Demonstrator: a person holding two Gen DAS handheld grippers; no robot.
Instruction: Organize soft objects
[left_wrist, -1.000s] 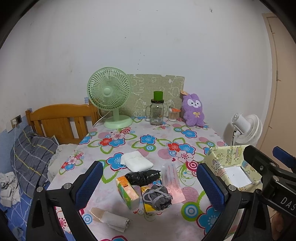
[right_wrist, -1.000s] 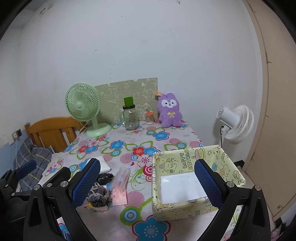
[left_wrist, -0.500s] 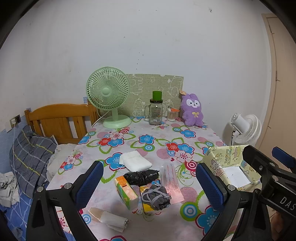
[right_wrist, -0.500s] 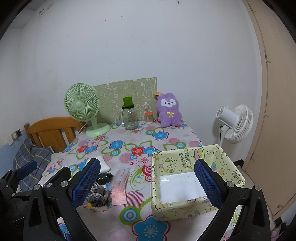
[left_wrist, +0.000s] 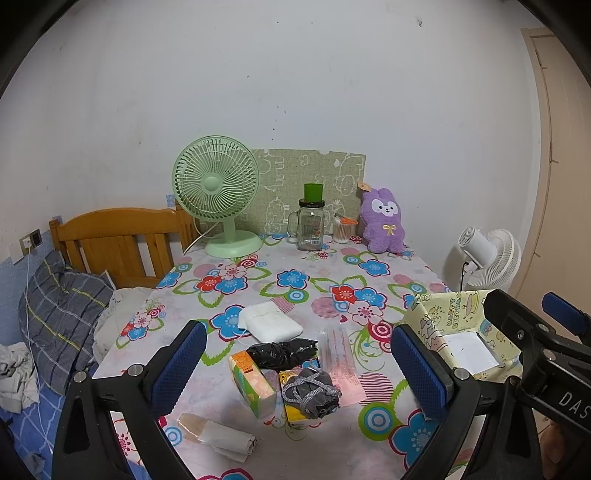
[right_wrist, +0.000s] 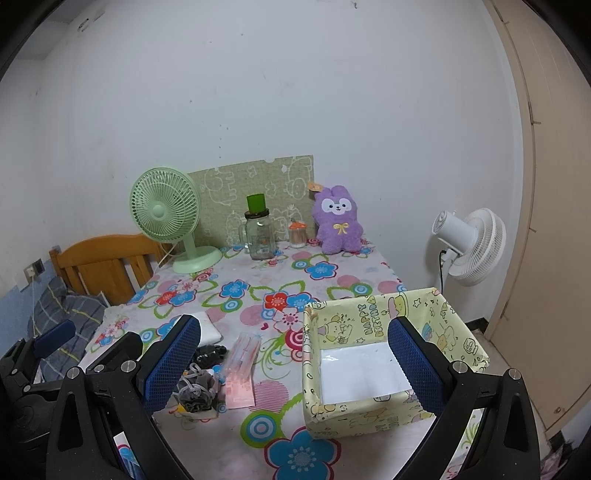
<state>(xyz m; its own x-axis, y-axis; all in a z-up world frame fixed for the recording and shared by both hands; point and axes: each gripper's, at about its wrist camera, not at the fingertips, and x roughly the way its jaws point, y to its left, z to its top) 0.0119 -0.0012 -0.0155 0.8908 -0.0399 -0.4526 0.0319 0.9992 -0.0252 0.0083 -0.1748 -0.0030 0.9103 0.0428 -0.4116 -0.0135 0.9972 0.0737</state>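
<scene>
Flowered table (left_wrist: 295, 266); left gripper (left_wrist: 299, 365) partly hides tissue pack (right_wrist: 192, 408).

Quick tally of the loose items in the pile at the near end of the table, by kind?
Folded white cloth: 1
Black plastic bundle: 1
Grey drawstring pouch: 1
Tissue packs: 2
Clear pink packet: 1
Rolled white paper: 1
Total: 7
</scene>
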